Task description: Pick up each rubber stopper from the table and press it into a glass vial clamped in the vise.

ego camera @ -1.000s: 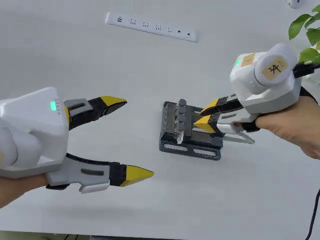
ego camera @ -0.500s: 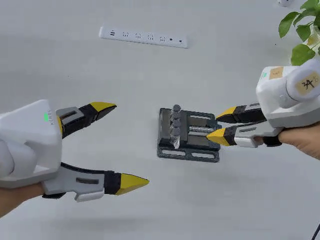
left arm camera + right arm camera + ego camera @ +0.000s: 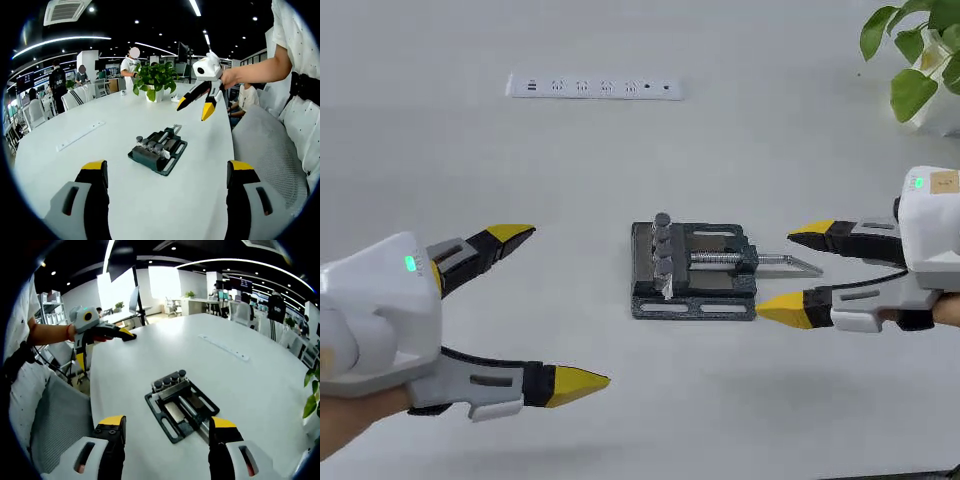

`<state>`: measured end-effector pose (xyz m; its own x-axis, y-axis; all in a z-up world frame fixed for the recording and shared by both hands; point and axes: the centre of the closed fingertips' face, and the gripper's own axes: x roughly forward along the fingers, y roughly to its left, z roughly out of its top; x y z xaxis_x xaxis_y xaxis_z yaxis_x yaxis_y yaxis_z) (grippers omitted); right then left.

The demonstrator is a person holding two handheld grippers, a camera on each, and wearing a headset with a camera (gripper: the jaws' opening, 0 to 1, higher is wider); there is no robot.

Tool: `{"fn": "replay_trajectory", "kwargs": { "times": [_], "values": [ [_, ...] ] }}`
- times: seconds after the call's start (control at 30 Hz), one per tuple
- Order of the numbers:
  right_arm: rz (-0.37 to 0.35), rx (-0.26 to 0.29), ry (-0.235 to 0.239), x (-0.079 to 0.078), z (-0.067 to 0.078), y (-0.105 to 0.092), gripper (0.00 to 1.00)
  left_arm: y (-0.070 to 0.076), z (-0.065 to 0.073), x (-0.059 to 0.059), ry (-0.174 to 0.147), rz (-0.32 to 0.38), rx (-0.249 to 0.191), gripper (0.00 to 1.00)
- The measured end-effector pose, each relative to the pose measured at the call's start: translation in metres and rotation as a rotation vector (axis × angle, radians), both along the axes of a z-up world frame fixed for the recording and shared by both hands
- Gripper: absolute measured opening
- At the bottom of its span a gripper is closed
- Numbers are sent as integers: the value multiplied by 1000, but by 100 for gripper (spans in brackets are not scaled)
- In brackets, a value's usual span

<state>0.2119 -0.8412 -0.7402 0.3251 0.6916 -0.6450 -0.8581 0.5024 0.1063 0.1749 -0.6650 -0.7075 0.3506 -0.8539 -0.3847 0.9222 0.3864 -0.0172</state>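
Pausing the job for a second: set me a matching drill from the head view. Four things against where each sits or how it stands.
Things:
1. vise
2. power strip
3. potted plant
4. left tool

Places or states:
A. top edge, left of centre, lying flat
B. lower left, jaws open, holding nothing
C. centre, clamping a row of vials
D. top right corner

Pairs: 1-C, 2-A, 3-D, 4-B
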Motion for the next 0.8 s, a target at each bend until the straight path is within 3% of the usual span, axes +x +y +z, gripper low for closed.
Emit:
{"fn": "replay_trajectory", "kwargs": {
  "times": [0.27, 0.57, 0.8],
  "values": [
    [-11, 117, -43, -13, 4, -7, 89, -6, -3, -1, 2, -7, 32, 99],
    [-6, 161, -84, -24, 10, -6, 95, -10, -9, 2, 3, -4, 56, 99],
    [10, 137, -88, -33, 4, -9, 95, -12, -16, 4, 17, 2, 56, 99]
  ]
}}
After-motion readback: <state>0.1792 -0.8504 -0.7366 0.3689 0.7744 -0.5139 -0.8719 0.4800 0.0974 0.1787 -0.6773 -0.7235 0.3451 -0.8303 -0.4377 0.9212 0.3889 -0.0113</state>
